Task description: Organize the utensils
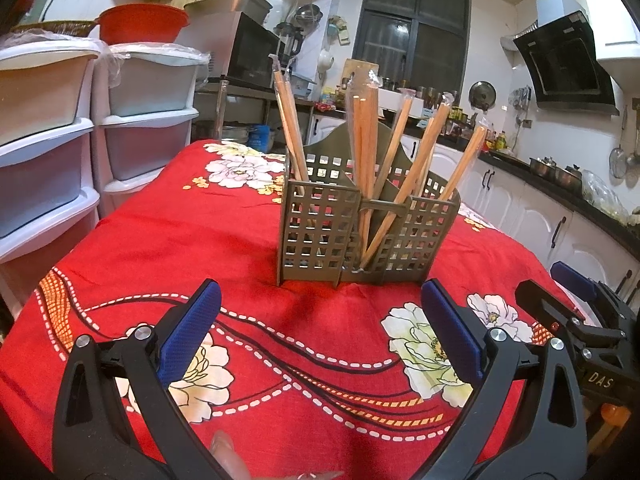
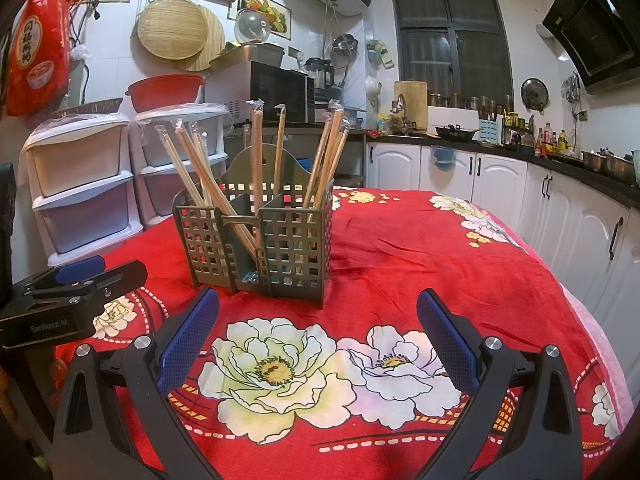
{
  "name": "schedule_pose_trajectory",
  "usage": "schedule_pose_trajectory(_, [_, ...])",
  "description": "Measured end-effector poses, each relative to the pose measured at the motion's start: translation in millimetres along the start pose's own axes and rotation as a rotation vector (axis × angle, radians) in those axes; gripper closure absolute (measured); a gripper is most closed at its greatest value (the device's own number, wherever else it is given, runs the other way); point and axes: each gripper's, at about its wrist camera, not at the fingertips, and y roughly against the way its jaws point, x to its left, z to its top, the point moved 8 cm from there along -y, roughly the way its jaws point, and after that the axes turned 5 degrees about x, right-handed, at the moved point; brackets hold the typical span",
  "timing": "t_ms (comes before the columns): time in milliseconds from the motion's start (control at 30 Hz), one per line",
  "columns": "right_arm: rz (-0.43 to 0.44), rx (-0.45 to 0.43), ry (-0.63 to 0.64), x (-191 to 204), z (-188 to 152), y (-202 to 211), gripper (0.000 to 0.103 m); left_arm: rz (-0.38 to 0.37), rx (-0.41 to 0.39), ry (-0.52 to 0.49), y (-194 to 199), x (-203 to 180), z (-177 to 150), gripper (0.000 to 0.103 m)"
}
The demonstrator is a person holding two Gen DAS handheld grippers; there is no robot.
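Note:
A grey-green slotted utensil holder [image 1: 320, 232] [image 2: 296, 240] stands upright on the red flowered tablecloth [image 1: 248, 240] [image 2: 420, 248]. Several wrapped pairs of wooden chopsticks [image 1: 362, 152] [image 2: 208, 184] lean in its compartments. My left gripper [image 1: 320, 316] hangs open just in front of the holder, nothing between its blue pads [image 1: 188, 332]. My right gripper [image 2: 318, 320] is open too, a little short of the holder, and empty. Each gripper shows in the other's view: the right one [image 1: 576, 300] at the right edge, the left one [image 2: 80, 276] at the left edge.
White plastic drawer units [image 1: 52, 152] [image 2: 84, 184] stand left of the table. White cabinets with a dark counter [image 1: 560, 200] [image 2: 560, 184] run along the right, loaded with pots and bottles. A red basin [image 1: 142, 20] sits atop the drawers. A fingertip [image 1: 228, 456] shows at the bottom edge.

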Motion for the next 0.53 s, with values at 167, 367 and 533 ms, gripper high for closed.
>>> schedule_pose_trajectory(167, [0.001, -0.002, -0.002, 0, 0, 0, 0.007, 0.010, -0.005, -0.036, 1, -7, -1, 0.011])
schedule_pose_trajectory(367, [-0.015, 0.025, -0.034, -18, 1, -3, 0.007, 0.016, 0.034, 0.034, 2, 11, 4, 0.011])
schedule_pose_trajectory(533, [-0.265, 0.188, -0.076, -101, -1, -24, 0.007, 0.205, 0.109, 0.095, 2, 83, 25, 0.011])
